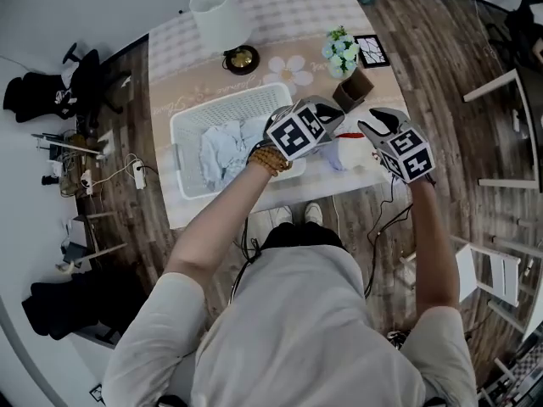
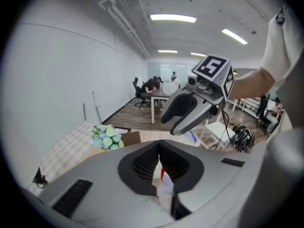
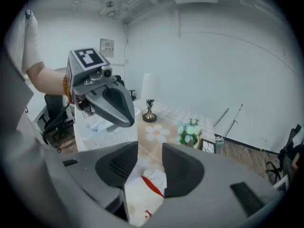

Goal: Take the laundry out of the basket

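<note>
From the head view I have both tools raised over the table (image 1: 280,24). The left gripper (image 1: 333,124) and the right gripper (image 1: 373,127) sit close together, jaws turned toward each other, and a white garment (image 1: 346,153) with a red mark hangs between them, clear of the white laundry basket (image 1: 182,130). The basket stands on the table just left of my left tool, with pale blue laundry (image 1: 222,151) lying in it. Farther back on the table I see a white lamp (image 1: 221,15), a bunch of flowers (image 1: 341,51), a small brown box (image 1: 352,90) and a framed picture (image 1: 371,49).

In the left gripper view, the left gripper (image 2: 159,148) has its jaws drawn tight together, pinching a thin fold of the white garment (image 2: 164,184); a red edge shows right at the pinch. The right gripper (image 2: 190,115) hangs just ahead, and the flowers (image 2: 107,137) and box (image 2: 130,137) lie below to the left.

In the right gripper view, the right gripper (image 3: 150,148) stands at about half width, with a thicker bunch of the white garment (image 3: 145,189) filling the gap and touching both inner faces. The left gripper (image 3: 111,103) is near on the left, above the laundry basket (image 3: 90,137); the lamp (image 3: 149,87) and flowers (image 3: 189,132) stand beyond.
</note>
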The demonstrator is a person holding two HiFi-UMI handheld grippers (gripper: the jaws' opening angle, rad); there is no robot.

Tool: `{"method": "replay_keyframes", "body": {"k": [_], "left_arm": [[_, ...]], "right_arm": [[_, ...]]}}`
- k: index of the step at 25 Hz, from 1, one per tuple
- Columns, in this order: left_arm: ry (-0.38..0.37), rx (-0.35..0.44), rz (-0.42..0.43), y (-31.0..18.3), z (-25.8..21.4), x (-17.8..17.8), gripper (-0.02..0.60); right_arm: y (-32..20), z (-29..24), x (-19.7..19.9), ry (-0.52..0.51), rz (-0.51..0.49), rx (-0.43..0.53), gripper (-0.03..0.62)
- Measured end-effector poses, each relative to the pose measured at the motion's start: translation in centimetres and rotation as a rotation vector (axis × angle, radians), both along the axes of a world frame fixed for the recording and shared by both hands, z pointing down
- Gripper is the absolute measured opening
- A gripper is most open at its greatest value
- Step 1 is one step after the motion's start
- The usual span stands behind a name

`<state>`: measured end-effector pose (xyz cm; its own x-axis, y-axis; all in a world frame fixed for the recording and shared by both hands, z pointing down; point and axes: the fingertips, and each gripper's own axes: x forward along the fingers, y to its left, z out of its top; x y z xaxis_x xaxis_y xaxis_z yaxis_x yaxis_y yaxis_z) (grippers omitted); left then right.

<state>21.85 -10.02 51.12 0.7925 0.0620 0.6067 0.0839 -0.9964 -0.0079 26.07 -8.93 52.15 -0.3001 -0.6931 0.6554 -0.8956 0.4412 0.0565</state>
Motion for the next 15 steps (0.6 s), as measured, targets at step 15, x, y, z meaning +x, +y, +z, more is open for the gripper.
{"method": "replay_keyframes", "body": {"k": [15], "left_arm": [[0.622, -0.065, -0.421, 1.4, -17.0, -17.8, 0.008]], "right_arm": [[0.8, -17.1, -17.8, -0.286, -0.067, 0.416, 0.028]]}}
